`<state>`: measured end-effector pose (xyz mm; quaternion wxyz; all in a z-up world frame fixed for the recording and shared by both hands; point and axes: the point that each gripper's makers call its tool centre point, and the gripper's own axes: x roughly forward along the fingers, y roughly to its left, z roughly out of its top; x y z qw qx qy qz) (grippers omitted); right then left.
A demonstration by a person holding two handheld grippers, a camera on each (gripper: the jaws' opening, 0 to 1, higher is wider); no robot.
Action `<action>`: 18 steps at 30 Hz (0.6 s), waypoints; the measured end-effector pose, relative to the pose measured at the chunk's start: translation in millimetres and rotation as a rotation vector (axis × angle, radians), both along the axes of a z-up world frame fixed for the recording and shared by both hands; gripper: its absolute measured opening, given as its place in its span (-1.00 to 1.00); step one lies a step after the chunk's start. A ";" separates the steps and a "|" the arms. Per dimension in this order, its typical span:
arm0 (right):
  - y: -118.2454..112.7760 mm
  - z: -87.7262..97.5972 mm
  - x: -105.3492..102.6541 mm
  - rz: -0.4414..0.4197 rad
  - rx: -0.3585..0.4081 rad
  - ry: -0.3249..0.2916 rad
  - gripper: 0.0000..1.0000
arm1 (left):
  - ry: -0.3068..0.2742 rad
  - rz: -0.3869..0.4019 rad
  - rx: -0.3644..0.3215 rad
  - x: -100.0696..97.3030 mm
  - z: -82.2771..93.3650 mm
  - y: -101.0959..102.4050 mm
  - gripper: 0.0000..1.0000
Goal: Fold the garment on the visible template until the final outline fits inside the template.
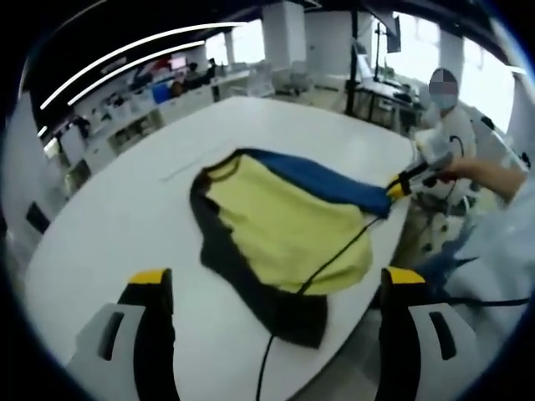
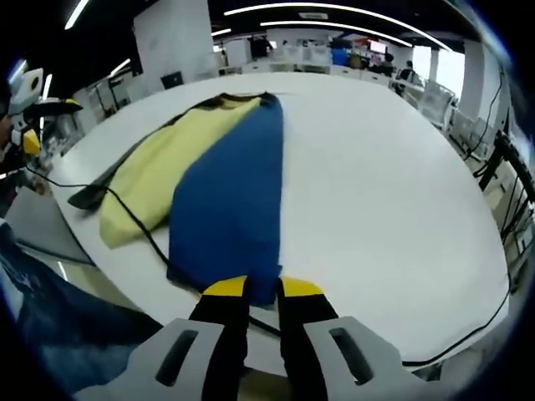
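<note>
Right tongs [image 2: 249, 288] pinch the garment's [image 2: 226, 200] blue edge at the near counter [image 2: 376, 184] edge, lifting it slightly. Left tongs [image 1: 272, 280] spread wide, hovering above the counter edge, garment just ahead.

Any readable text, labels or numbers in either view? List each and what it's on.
None readable.
Garment: plain yellow, blue and dark panels, no print or label showing.
White table: no markings legible.
Background screens and shelves in both views: too blurred to read.

White table [image 2: 393, 192], black cable [image 2: 138, 225] (trailing), desks [image 1: 159, 104].
</note>
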<state>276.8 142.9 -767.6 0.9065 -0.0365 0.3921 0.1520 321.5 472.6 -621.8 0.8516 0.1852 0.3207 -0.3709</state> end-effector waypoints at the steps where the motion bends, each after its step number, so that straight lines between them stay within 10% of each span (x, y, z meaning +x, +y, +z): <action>1: 0.6 0.1 0.5 -0.004 -0.004 0.000 -0.74 | -0.001 -0.003 0.004 -0.1 0.1 0.6 0.99; 18: -1.4 5.7 7.5 0.051 -0.035 0.020 -0.93 | -0.005 0.064 0.003 5.1 4.9 2.0 0.99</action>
